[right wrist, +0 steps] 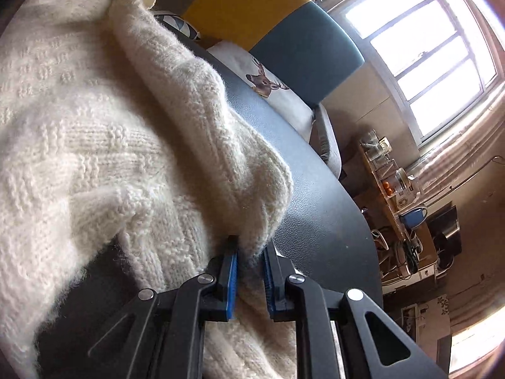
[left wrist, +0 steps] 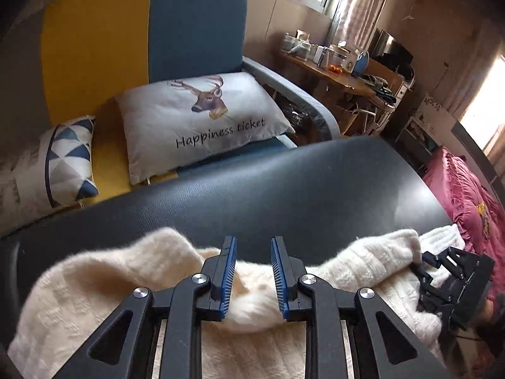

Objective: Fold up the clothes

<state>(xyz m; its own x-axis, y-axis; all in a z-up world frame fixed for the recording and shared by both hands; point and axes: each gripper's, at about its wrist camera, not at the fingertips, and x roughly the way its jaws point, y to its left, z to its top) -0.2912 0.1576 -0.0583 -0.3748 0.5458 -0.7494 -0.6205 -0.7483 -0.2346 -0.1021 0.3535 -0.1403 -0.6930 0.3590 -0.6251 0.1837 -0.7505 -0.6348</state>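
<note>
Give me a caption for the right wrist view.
Right gripper pinching a cream sweater's edge on the black table.

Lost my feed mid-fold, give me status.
Left hand-held gripper pinching sweater fold. Right hand-held gripper clamped on sweater edge. Sweater bunched on dark table. Nothing blocking.

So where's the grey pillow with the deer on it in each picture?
Left wrist view: the grey deer pillow sits upper middle, on the sofa seat.
Right wrist view: the pillow peeks out upper middle, behind the black table.
Shared landmark: the yellow-and-blue sofa back.
</note>
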